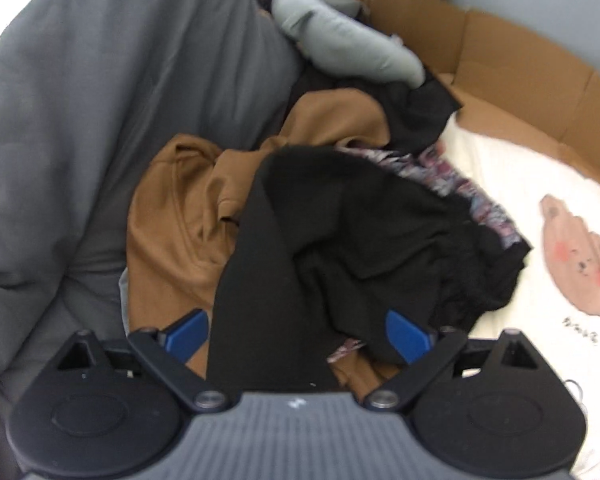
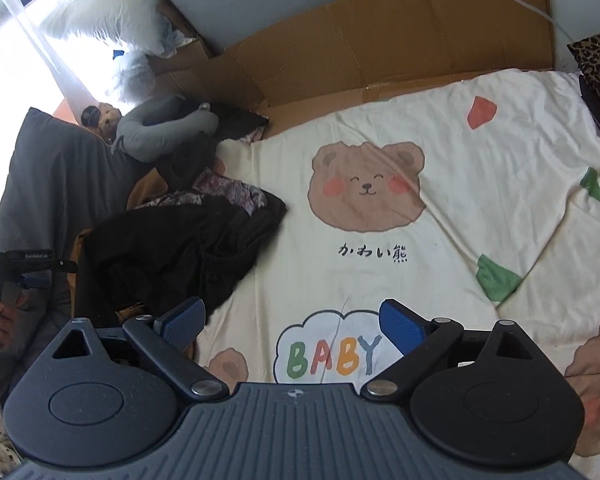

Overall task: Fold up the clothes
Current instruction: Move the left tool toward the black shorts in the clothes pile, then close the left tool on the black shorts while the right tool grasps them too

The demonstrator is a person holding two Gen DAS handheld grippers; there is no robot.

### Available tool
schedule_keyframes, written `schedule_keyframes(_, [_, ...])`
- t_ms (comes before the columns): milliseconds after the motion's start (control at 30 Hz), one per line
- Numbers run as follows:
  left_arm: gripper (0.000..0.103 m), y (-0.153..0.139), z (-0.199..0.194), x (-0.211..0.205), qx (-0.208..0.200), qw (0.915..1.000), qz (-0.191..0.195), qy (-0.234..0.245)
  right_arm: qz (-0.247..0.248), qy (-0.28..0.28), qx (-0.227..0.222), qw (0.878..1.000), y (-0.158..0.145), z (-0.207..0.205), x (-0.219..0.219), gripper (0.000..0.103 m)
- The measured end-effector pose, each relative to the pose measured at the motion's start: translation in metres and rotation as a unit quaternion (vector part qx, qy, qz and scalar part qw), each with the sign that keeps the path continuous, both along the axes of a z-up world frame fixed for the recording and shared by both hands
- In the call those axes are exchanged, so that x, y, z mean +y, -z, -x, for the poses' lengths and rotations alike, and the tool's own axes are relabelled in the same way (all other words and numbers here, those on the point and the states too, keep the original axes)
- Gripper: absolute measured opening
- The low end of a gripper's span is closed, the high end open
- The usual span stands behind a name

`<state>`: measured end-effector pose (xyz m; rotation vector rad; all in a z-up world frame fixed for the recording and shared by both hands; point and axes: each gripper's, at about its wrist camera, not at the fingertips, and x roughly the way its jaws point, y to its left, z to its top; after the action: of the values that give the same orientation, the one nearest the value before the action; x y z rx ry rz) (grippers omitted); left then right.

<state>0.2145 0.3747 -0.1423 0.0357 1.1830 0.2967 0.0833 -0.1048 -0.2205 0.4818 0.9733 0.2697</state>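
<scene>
My left tongs [image 1: 298, 330] are spread wide, hanging over the black garment [image 1: 364, 236] with a strip of it between the pads, nothing pinched. Right tongs [image 2: 292, 326] are wide open, empty, above the bear-print bedsheet [image 2: 440, 240]. The garment is crumpled atop the brown garment [image 1: 172, 220] at the bed's left; no clear long axis.

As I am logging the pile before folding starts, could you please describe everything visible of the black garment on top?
The black garment is crumpled, matte and soft-looking, unfolded, with one flat panel running towards the left gripper, whose open fingers straddle it. It lies on a brown garment and a patterned fabric, and its right edge rests on the cream bear-print sheet.
</scene>
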Motion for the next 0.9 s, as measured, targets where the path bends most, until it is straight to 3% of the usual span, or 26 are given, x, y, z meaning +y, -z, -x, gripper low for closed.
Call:
schedule_keyframes(167, [0.097, 0.021, -0.017, 0.010, 0.009, 0.9998, -0.017, 0.006, -0.012, 0.001, 0.020, 1.000, 0.021, 0.000, 0.005, 0.096])
schedule_keyframes(333, [0.095, 0.033, -0.026, 0.011, -0.038, 0.9976, -0.052, 0.024, -0.020, -0.001, 0.014, 1.000, 0.043, -0.012, 0.009, 0.096])
schedule_keyframes(500, [0.095, 0.053, -0.038, 0.016, -0.043, 0.9962, -0.060, 0.046, -0.038, -0.004, 0.030, 0.999, 0.074, -0.030, 0.019, 0.096])
schedule_keyframes(567, [0.086, 0.061, -0.041, 0.018, -0.042, 0.9956, -0.060, 0.058, -0.044, -0.007, 0.039, 0.998, 0.082, -0.038, 0.025, 0.096])
schedule_keyframes(667, [0.049, 0.068, -0.038, 0.020, -0.046, 0.9960, -0.053, 0.056, -0.056, -0.016, 0.045, 0.997, 0.090, -0.050, 0.035, 0.096])
schedule_keyframes(700, [0.032, 0.068, -0.034, 0.022, -0.052, 0.9967, -0.039, 0.049, -0.058, -0.026, 0.045, 0.997, 0.090, -0.054, 0.040, 0.096])
schedule_keyframes(767, [0.016, 0.065, -0.022, 0.024, -0.070, 0.9965, -0.007, 0.044, -0.062, -0.046, 0.045, 0.996, 0.092, -0.062, 0.049, 0.096])
schedule_keyframes(900, [0.006, 0.056, 0.006, 0.021, -0.097, 0.9931, 0.040, 0.054, -0.053, -0.070, 0.041, 0.995, 0.088, -0.073, 0.065, 0.096])
